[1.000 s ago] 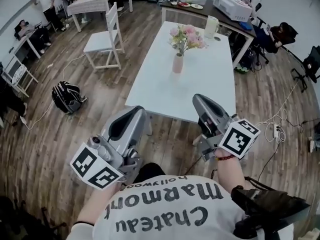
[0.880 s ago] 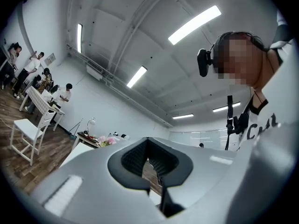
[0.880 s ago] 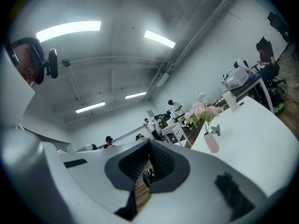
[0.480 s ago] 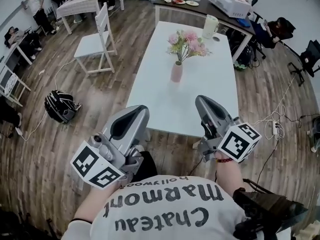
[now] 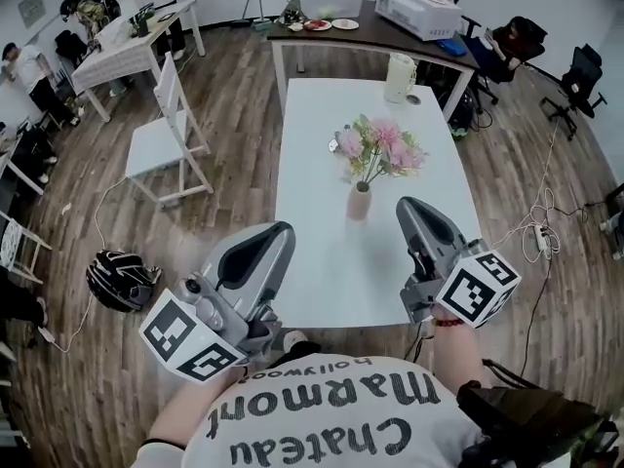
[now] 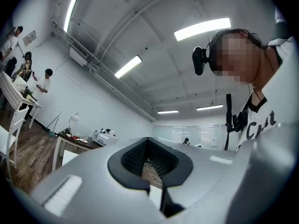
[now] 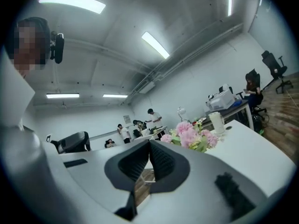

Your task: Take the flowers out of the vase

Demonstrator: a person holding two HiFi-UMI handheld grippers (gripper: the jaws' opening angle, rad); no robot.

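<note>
Pink flowers [image 5: 378, 149] stand in a small pink vase [image 5: 359, 203] on the white table [image 5: 322, 271]. My left gripper [image 5: 281, 230] hangs over the table's near left edge, left of the vase, shut and empty. Just to the right of the vase, my right gripper [image 5: 408, 205] is also shut with nothing in it. In the right gripper view the flowers [image 7: 191, 135] rise just beyond the closed right gripper [image 7: 149, 143]. The left gripper view shows the closed left gripper [image 6: 148, 141] pointing slightly upward at the room, with no flowers in sight.
A white jug [image 5: 398, 76] stands at the table's far end. A white chair [image 5: 161, 139] is left of the table, with a dark bag [image 5: 119, 279] on the floor. A dark desk [image 5: 390, 27] lies behind, cables [image 5: 541, 232] to the right, and people sit along the walls.
The person has stepped up to the table. Both grippers have gone forward from over the floor to the table's near end, and the vase now stands between them.
</note>
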